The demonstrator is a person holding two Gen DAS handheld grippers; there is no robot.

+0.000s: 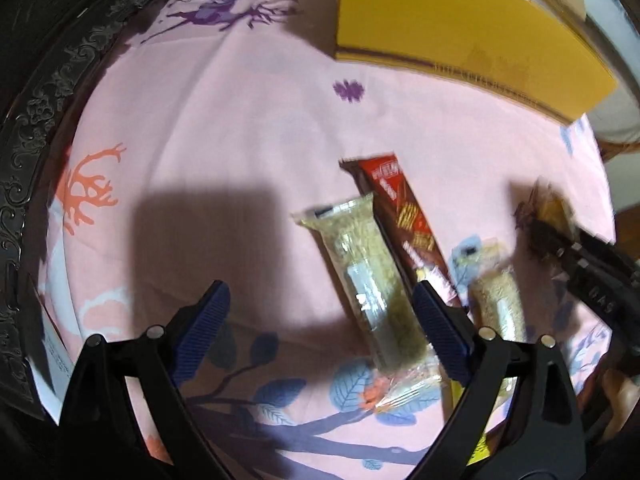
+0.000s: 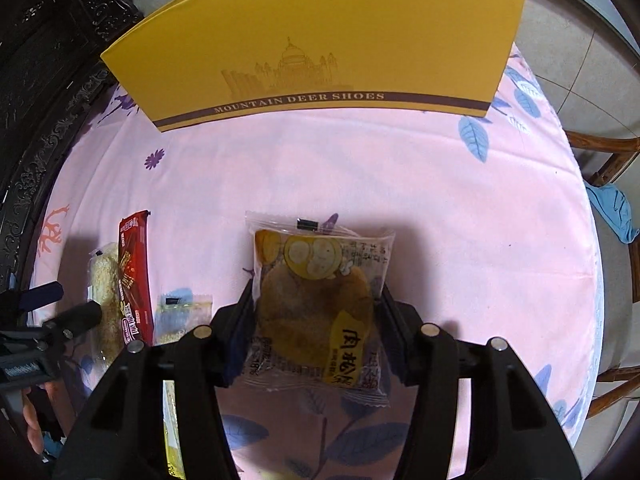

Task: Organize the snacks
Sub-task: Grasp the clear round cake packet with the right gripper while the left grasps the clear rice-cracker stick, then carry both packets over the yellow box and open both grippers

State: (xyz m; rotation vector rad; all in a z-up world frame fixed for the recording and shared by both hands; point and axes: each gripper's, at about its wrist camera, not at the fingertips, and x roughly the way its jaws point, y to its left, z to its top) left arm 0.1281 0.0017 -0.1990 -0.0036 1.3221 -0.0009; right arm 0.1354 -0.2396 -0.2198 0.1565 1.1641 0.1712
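Note:
My right gripper (image 2: 316,294) is shut on a clear packet with a round brown pastry (image 2: 312,280), held above the pink cloth. In the left wrist view that packet (image 1: 548,204) shows blurred at the right edge. My left gripper (image 1: 320,288) stands open and points down over the snacks. A clear-wrapped grain bar (image 1: 372,280) lies on the cloth between its blue fingers (image 1: 436,328), close to the right one. Beside it lie a red biscuit pack (image 1: 404,216) and a second clear grain packet (image 1: 496,304). The right wrist view shows these at the left: the grain bar (image 2: 106,288), the red pack (image 2: 134,276) and the small clear packet (image 2: 184,312).
A yellow shoe box (image 2: 320,60) stands at the far side of the round table (image 2: 460,208) with its pink leaf-print cloth. Dark carved furniture (image 1: 48,92) lines the left. A wooden chair (image 2: 612,152) with a blue cloth (image 2: 614,212) stands at the right edge.

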